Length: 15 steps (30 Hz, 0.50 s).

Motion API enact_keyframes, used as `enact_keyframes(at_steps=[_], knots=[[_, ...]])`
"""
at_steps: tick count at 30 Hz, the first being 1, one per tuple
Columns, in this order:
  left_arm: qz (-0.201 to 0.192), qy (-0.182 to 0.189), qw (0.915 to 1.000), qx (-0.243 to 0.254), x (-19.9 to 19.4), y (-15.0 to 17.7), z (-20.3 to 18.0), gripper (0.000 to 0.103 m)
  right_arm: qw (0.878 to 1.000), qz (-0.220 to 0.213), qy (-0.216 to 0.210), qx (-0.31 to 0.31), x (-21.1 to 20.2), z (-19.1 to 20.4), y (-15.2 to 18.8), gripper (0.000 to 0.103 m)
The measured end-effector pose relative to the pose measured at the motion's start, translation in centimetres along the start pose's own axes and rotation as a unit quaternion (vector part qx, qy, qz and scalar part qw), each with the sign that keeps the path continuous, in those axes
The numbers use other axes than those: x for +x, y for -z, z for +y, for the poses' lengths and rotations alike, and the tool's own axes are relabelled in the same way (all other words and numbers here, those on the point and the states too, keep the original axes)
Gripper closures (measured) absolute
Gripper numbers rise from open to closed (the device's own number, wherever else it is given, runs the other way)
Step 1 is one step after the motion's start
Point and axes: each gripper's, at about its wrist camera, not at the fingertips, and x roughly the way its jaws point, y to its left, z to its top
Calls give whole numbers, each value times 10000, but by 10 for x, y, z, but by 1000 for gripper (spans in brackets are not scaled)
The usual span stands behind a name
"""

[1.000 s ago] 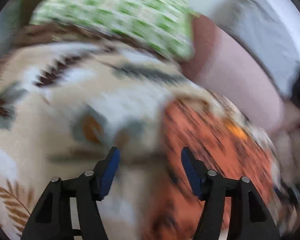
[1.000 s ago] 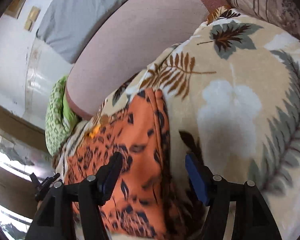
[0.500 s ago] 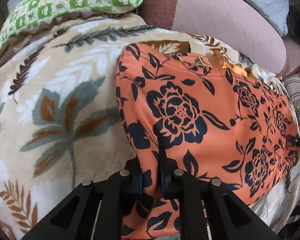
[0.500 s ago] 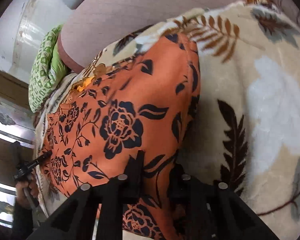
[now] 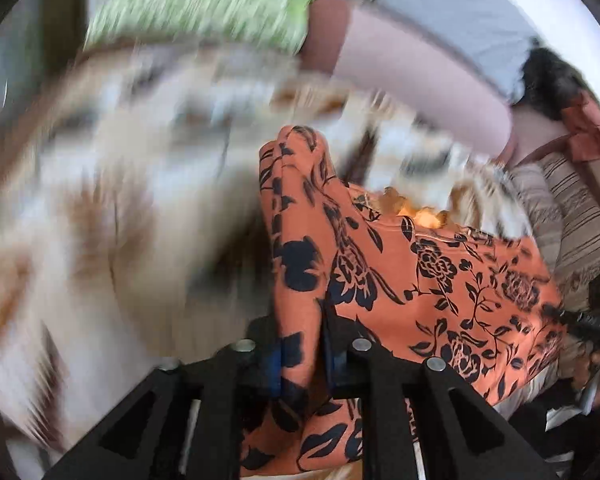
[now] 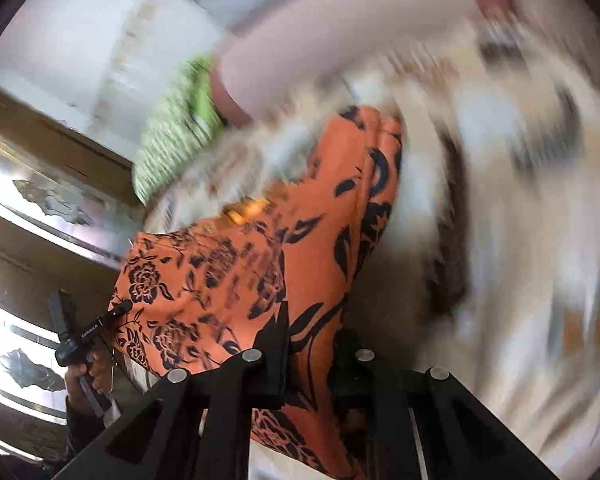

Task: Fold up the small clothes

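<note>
both grippers' jaws pinch the orange garment (image 5: 420, 280); only the right view shows a hand (image 6: 96, 368).

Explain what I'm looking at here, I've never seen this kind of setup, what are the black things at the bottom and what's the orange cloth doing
There is no robot here. A person holds a two-finger grabbing tool in each hand, and each tool carries a wide-angle camera looking forward along its fingers. That is why each picture is round and bent, with black tongs at the bottom.

One picture comes from the left tongs, the other from the right tongs. Both are shut on the near edge of the same orange floral garment, each at a different spot, and the pinched cloth looks raised. In the right view you can spot the other tool in the person's hand.

The garment lies on a cream leaf-patterned blanket. Behind it are a green patterned pillow and a pink cushion. The blur comes from motion.
</note>
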Motion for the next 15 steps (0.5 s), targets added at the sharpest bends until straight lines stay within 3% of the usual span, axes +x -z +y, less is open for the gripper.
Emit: enact_keyframes(at_steps=[1,2,4,5,6,9,13,14,15], knots=[[320,-143,9993,-113,25,15,12,73,9996,169,184,102,14,-12,14,82],[369,-299,9987,-161,36,24,18,63,9980,295,531,172,27,-23,24,71],[-102,-161,9998,-40,32,30,23,61,9986,-40,460,265,26,-30,35,62],[-164,-280,9995,-60,24,26,21,54,9984,-196,436,299,17,-26,35,39],[-328,-314,9990,-64,15,20,20,48,9978,-465,395,247,3,-19,35,31],[-671,-297,9972,152,-3,4,16,42,9953,-779,563,-103,-15,-1,22,30],[-615,-244,9971,385,5,-20,10,42,9910,-944,851,-425,-13,12,-10,30],[-579,-266,9970,449,8,-22,8,47,9897,-950,963,-477,-11,14,-20,30],[-535,-323,9969,483,13,-25,8,61,9871,-960,1149,-560,-5,16,-34,30]])
